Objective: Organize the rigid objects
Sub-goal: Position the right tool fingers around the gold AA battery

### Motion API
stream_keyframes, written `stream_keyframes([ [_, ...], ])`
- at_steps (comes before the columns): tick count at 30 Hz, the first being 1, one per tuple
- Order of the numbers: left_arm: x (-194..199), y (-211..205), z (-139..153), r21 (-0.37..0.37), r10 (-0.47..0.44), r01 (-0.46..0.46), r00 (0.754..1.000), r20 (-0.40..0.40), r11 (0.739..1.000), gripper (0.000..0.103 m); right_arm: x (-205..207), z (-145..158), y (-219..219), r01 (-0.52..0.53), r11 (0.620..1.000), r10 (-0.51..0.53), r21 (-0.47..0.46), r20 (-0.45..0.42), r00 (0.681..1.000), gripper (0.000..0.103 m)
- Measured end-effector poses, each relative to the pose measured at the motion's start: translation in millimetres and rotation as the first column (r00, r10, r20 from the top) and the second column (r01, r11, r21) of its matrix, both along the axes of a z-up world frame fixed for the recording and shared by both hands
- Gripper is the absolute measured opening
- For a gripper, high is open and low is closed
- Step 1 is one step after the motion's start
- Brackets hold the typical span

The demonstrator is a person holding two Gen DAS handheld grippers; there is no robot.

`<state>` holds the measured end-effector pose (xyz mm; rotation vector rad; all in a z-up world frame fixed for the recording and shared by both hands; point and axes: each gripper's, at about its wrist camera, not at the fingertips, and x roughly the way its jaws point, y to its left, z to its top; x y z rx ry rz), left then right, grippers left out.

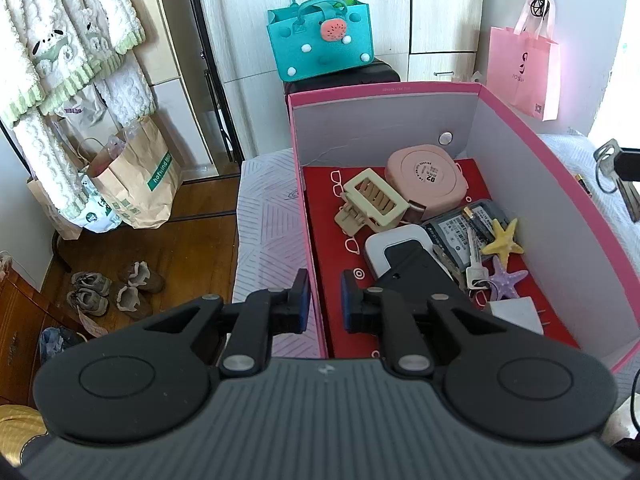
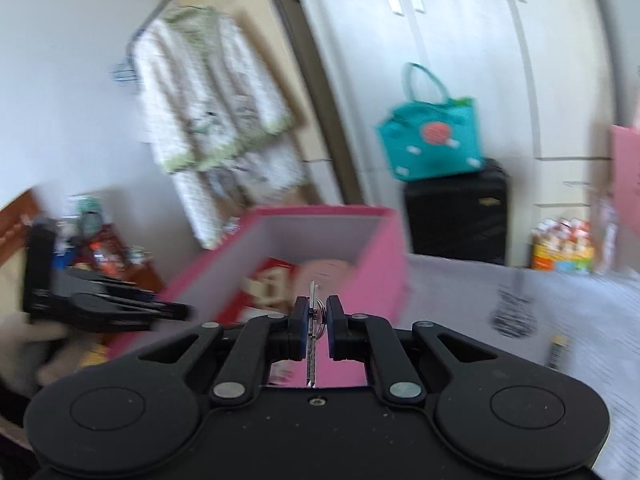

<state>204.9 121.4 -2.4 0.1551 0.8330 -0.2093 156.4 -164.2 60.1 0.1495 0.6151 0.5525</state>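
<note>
A pink box (image 1: 532, 168) with a red floor stands on the bed. It holds a pink round case (image 1: 426, 176), a beige hair claw (image 1: 372, 204), a hard drive (image 1: 456, 232), a yellow starfish (image 1: 504, 240), a purple starfish (image 1: 506, 278), keys (image 1: 476, 266) and a white plug (image 1: 516, 308). My left gripper (image 1: 325, 300) is shut on the box's left wall (image 1: 304, 184). My right gripper (image 2: 316, 320) is shut on a silver key (image 2: 311, 346) with a ring, in the air short of the pink box (image 2: 380, 264). The right wrist view is blurred. The left gripper (image 2: 180, 311) shows there at the box's left side.
A teal bag (image 1: 320, 46) sits on a black suitcase (image 2: 456, 216) behind the box. A pink paper bag (image 1: 522, 72) hangs at the right. Paper bags (image 1: 136, 184) and shoes (image 1: 116, 288) are on the wood floor at the left. A dark striped thing (image 2: 514, 312) lies on the bed cover (image 2: 592, 320).
</note>
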Motion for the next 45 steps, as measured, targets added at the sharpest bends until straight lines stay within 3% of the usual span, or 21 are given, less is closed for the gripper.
stream_keyframes([
  [5,0,0,1,0.013,-0.009,0.009,1.0,-0.001,1.0,0.014,5,-2,30,-0.118,0.993,0.118,0.026,-0.025,0.993,0.011],
  [11,0,0,1,-0.002,-0.004,0.004,1.0,-0.001,1.0,0.014,26,-18,60,-0.102,0.989,0.1,-0.103,-0.033,0.994,0.011],
  [18,2,0,3,-0.006,0.003,-0.003,1.0,-0.007,1.0,0.014,60,-28,70,-0.108,0.987,0.096,-0.118,-0.098,0.99,0.012],
  [20,2,0,3,-0.005,0.004,-0.004,1.0,-0.007,1.0,0.014,64,-28,68,-0.084,0.992,0.074,-0.095,-0.098,0.992,0.017],
  [27,3,2,3,-0.002,0.007,-0.007,1.0,-0.007,1.0,0.015,51,-6,30,0.004,1.0,-0.005,-0.008,-0.057,0.998,0.017],
  [33,3,1,3,-0.001,0.01,-0.01,1.0,-0.005,1.0,0.015,33,5,-17,0.126,0.988,-0.127,-0.086,0.0,0.992,0.019],
  [40,2,0,1,-0.006,0.017,-0.017,1.0,-0.002,1.0,0.016,34,-20,-85,0.331,0.931,-0.343,-0.154,-0.056,0.938,0.02],
  [45,2,0,-1,-0.009,0.028,-0.028,1.0,-0.005,1.0,0.016,46,-48,-119,0.413,0.888,-0.441,-0.202,-0.119,0.89,0.022],
])
